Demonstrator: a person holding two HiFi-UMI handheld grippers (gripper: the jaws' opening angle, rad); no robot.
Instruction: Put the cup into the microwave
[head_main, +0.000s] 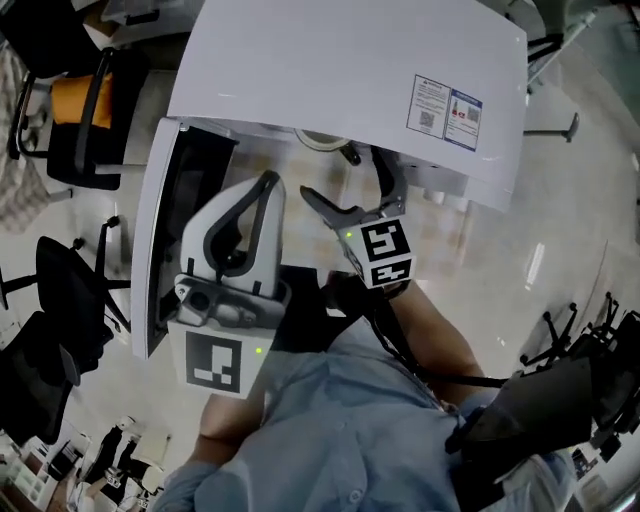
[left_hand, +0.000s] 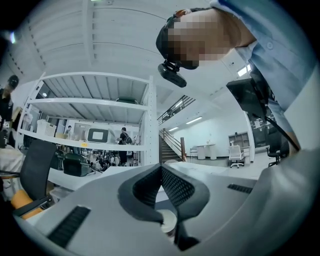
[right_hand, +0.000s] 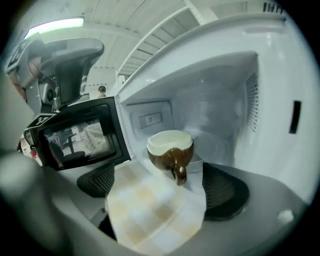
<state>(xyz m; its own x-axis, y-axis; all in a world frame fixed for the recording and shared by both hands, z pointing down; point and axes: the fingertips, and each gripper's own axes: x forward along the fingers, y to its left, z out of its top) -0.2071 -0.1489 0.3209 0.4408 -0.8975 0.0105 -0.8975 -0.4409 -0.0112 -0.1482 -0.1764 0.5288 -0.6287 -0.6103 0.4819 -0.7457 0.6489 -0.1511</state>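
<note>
Cup (right_hand: 170, 149) rests at centre frame just inside the microwave (right_hand: 235, 75), handle facing out, ahead of the right gripper (right_hand: 161, 186), whose jaws are apart and empty. Best to back straight out, clear of that handle. Left gripper (left_hand: 161, 170) is closed on nothing. In the head view, the microwave's top hides most of the cup; its seating is unclear.

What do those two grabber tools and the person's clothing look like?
Both are grey plastic tools. The left gripper has curved jaws lined with dark meshed pads and a black-and-white square-marker cube. The right gripper carries a matching marker cube and a black cable. The person wears a light blue shirt sleeve.
</note>
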